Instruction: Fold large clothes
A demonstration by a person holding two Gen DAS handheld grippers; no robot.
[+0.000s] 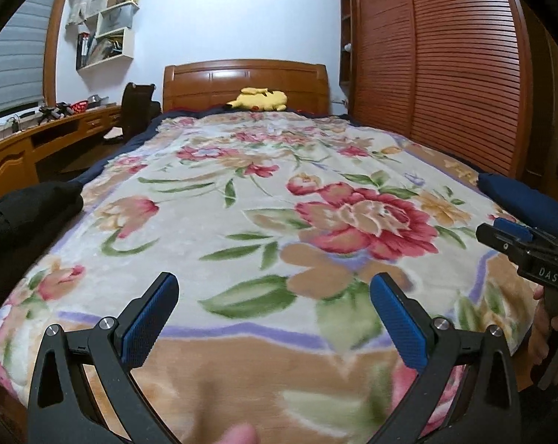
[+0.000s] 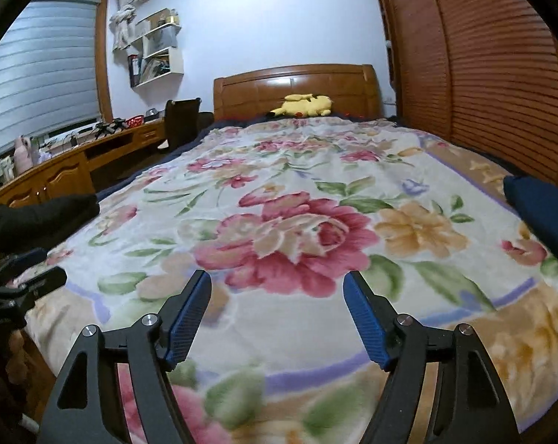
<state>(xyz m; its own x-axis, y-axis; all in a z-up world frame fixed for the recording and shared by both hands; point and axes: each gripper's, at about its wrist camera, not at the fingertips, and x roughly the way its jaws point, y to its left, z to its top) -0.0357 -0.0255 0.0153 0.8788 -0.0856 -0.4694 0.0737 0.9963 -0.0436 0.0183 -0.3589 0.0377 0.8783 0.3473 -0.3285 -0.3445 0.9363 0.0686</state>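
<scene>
**Clothes [image 1: 31, 203] lying off to both sides, nothing held**

Nearest: left gripper [image 1: 275, 281] with blue-padded fingers spread wide apart, clamped on nothing, poised above the near edge of the floral fleece blanket [image 1: 242, 192]. Same for the right gripper [image 2: 277, 275]: fingers apart, empty, just over the blanket's border.

Further out, to the left of the left gripper: black soft fabric bundle [image 1: 31, 203], resting at the blanket's edge, apart from both grippers; neatly folded or merely heaped, impossible to tell. To the right of the right gripper, at a similar depth: dark blue folded fabric bundle [image 2: 545, 214], flat-topped and tidy-looking. Straight ahead of both grippers, only open blanket, with no garment spread for folding.

Farthest ahead: yellow plush toy [image 1: 258, 100] against the brown wooden headboard [image 1: 245, 81].

Judged progress: blue bundle apparently done, black one possibly done or waiting. Probably between garments or near the end; what is left, if anything, looks like picking up and spreading the black bundle.

Count: two grippers, two clothing bundles (one black, one blue), one blanket, one plush toy, one headboard.
</scene>
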